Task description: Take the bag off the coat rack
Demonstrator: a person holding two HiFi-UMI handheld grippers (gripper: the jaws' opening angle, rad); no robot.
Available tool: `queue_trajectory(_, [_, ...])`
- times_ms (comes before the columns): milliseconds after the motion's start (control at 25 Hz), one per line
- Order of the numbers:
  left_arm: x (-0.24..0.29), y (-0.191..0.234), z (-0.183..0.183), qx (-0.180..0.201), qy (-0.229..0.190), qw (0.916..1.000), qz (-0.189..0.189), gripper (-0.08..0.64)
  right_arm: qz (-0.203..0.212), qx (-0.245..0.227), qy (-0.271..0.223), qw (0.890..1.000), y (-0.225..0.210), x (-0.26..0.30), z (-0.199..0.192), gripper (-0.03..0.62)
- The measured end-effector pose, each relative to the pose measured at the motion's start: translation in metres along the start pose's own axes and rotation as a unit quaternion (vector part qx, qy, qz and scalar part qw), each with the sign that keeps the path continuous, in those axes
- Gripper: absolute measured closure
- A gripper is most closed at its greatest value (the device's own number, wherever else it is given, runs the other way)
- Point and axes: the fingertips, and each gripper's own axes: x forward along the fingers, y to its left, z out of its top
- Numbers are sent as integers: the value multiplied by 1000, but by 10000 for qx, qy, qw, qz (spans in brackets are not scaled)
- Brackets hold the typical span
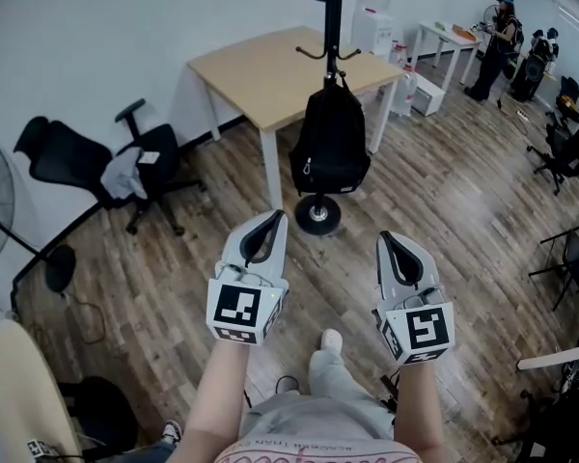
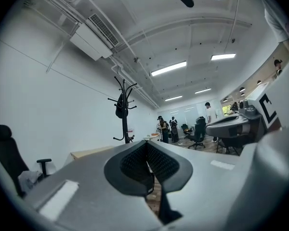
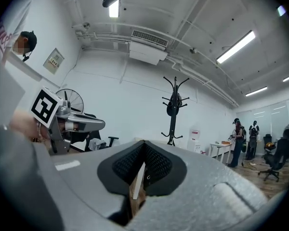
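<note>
Jaws of both grippers are clenched on nothing; the left gripper (image 1: pixel 268 225) and right gripper (image 1: pixel 390 244) hover side by side, well apart from the black bag (image 1: pixel 329 143) hanging on the coat rack (image 1: pixel 329 27) beside the table (image 1: pixel 261 75)

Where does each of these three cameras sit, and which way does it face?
Head view: on the person's head, facing steeply down at the bag on the coat rack; shows both forearms, the left hand-held gripper and the right hand-held gripper.
Left gripper view: on the left hand-held gripper, looking along its shut jaws, tilted up toward the ceiling; the right hand-held gripper shows at right.
Right gripper view: on the right hand-held gripper, along its shut jaws; the left hand-held gripper shows at left.
Shared: all see the coat rack.
</note>
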Motion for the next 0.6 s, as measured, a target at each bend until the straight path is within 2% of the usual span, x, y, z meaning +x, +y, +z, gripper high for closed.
queue_trajectory(280, [78,20,-3,48,37,9999,154,545,300,-238,-53,9993,-61,71,-2,589])
queue_trajectory(600, [152,29,-5,92,75,9994,337,545,554,-145,-82,9983,-125,130,-9,589])
